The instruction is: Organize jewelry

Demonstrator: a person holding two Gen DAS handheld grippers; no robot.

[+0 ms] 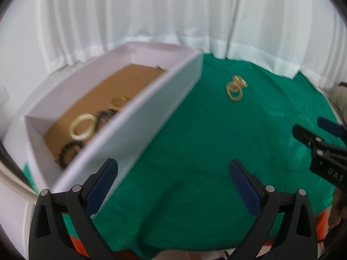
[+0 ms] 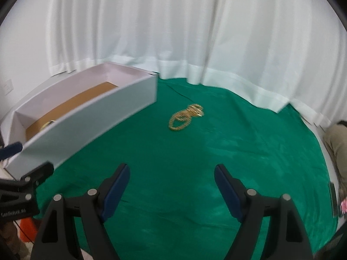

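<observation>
Green cloth (image 2: 238, 151) bears gold chain (image 2: 185, 117) beyond fingers (image 2: 117, 190)

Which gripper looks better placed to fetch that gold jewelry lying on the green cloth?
Probably the right gripper: open, empty, with the gold jewelry nearly straight ahead. The left gripper sits beside the white box.

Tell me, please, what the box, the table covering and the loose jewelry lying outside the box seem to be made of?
The box looks like matte white cardboard with a brown card floor: flat, thin folded walls. The table covering appears to be green, velvety fabric: soft creases and mottled sheen. The loose jewelry seems to be shiny gold-coloured metal chain, though blur hides its links.
</observation>
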